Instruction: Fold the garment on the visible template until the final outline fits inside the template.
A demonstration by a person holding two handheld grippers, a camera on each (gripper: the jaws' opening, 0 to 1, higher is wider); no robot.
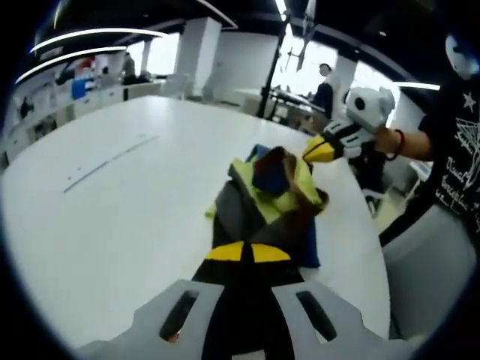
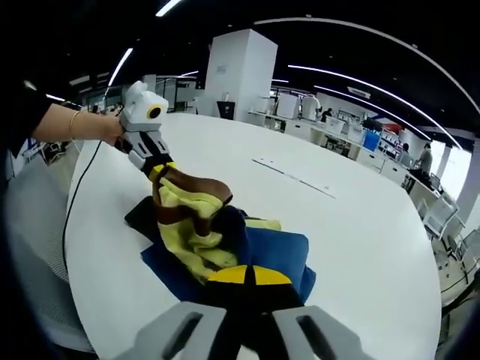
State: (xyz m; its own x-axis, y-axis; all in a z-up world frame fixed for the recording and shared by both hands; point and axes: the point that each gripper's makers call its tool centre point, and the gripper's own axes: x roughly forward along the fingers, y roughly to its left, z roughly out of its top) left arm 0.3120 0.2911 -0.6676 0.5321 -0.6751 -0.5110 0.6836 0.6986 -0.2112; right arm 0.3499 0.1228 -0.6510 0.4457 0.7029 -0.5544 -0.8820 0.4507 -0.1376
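- Where the room opens out behind, one large white table (image 1: 112, 202) carries everything; two thin grey marks run in a line on its bare top (image 1: 109, 161), well apart from the cloth.
- One garment (image 1: 274, 191), bunched in a heap near the table's edge: yellow, brown, dark blue and dark grey panels, lifted into a ridge between the two grippers. Right gripper view shows its blue part (image 2: 274, 251) lying flat on the table, the yellow and brown part (image 2: 187, 214) pulled up above it.
- One dark flat sheet (image 2: 141, 216) peeks out under the heap on the person's side; possibly the template, but too little shows to be sure.
- Two grippers, one per hand.
- Left gripper (image 1: 241, 253): yellow-tipped jaws pressed together, dark cloth pinched between them at the near end of the heap. Seen from the right gripper view, the same tool (image 2: 156, 171) bites the brown edge of the raised fold.
- Right gripper (image 2: 247, 276): yellow tips closed together on dark cloth at the near side of the heap. From the left gripper view (image 1: 319, 152) it sits at the heap's far top corner, tip touching the yellow fabric.
- One person's hand (image 1: 386, 139) on the right tool, red band at the wrist; one forearm (image 2: 71, 124) behind the left tool.
- One grey chair (image 1: 431, 262) just beside the table edge.
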